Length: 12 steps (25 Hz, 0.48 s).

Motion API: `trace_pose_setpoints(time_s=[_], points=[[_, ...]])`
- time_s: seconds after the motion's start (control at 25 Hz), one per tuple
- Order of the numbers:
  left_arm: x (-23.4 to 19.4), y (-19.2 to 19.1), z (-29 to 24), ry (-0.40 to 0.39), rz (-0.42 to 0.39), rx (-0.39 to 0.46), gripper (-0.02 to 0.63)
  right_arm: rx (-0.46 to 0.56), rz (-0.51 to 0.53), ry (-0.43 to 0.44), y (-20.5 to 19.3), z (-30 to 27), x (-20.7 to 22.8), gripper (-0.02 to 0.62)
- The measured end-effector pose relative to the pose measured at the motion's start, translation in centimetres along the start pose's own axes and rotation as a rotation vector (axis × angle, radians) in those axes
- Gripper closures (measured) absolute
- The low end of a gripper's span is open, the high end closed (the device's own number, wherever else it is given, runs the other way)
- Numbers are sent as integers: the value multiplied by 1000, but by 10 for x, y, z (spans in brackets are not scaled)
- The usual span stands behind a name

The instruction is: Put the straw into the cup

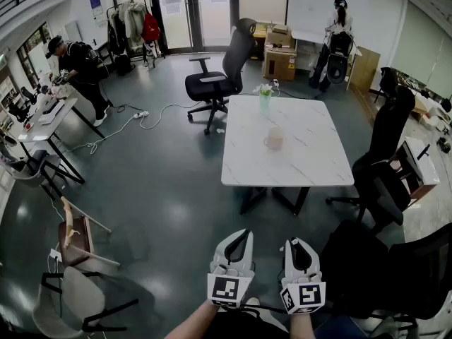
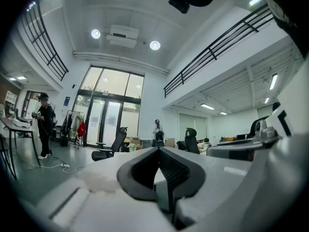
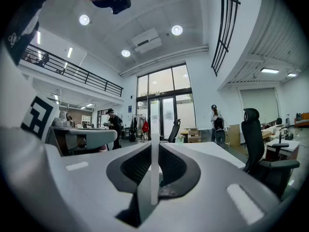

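A pale cup (image 1: 274,139) stands near the middle of the white marble table (image 1: 311,161), well ahead of both grippers. My right gripper (image 1: 293,242) (image 3: 153,146) is held level at the bottom of the head view. It is shut on a thin white straw (image 3: 154,173) that stands upright between its jaws. My left gripper (image 1: 244,233) (image 2: 157,151) hangs beside it on the left, its jaws closed tip to tip with nothing between them. Both grippers are over the dark floor, short of the table's near edge. The straw does not show in the head view.
A small green vase with flowers (image 1: 265,97) sits at the table's far edge. Black office chairs stand behind the table (image 1: 219,69) and to its right (image 1: 385,182). A wooden stool (image 1: 74,239) and a cable (image 1: 141,122) lie on the floor at left. Two people (image 1: 78,66) (image 1: 339,27) are far off.
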<state>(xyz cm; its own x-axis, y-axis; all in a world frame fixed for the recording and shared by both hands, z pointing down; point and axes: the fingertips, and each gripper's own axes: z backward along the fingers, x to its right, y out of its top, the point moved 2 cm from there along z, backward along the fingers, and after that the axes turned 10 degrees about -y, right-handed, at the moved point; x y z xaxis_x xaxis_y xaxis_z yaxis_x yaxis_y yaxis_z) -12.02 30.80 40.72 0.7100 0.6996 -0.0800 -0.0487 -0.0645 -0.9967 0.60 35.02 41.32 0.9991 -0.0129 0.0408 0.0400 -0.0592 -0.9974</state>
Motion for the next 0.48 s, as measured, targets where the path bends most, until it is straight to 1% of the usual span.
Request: trace_pose_setpoints(time_s=[0.08, 0.2, 0.24, 0.48], points=[[2, 1, -5, -6, -12, 10, 604, 12, 4, -1, 2, -2, 4, 552], [3, -1, -5, -18, -59, 10, 604, 18, 6, 2, 4, -1, 6, 552], [3, -2, -4, -18, -63, 8, 604, 18, 6, 4, 4, 0, 6, 552], [12, -6, -3, -8, -44, 3, 604, 29, -32, -3, 5, 5, 14, 552]])
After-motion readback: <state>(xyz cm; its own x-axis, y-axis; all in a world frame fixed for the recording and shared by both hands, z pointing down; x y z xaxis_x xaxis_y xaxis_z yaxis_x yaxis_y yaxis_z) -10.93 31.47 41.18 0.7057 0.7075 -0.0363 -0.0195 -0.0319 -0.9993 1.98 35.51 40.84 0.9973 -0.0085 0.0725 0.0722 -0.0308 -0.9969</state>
